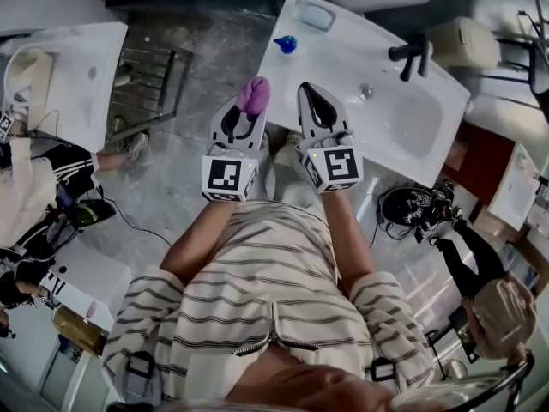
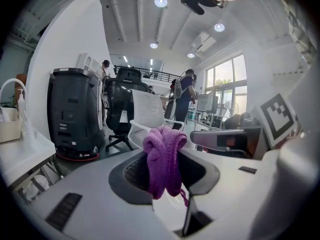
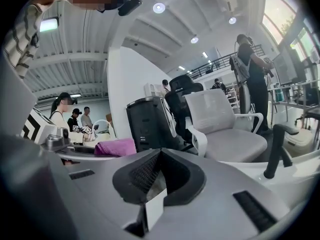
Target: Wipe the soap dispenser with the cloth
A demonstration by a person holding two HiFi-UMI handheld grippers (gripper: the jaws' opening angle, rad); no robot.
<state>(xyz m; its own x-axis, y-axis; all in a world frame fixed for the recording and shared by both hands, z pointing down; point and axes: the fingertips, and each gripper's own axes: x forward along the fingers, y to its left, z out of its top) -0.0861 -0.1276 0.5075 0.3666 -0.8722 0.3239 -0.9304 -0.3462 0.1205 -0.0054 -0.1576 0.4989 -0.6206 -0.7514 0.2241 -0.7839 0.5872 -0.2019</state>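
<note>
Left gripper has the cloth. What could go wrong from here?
1. The cloth is a bunched wad in the left gripper; rubbing may pull it out.
2. The soap dispenser stands near the counter edge, and the shut, empty right gripper isn't steadying it; a push might topple it.

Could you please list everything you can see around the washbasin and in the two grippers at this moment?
washbasin: one, white, ahead of both grippers
tap: one, black, beside the bowl
soap dispenser: one, blue, on the washbasin top, ahead of the left gripper
cloth: one, purple, bunched between the left gripper's jaws
office chair: one, white, beyond the washbasin
bystanders: two, left edge and lower right
left gripper: one, white, shut on the cloth
right gripper: one, white, shut, empty
</note>
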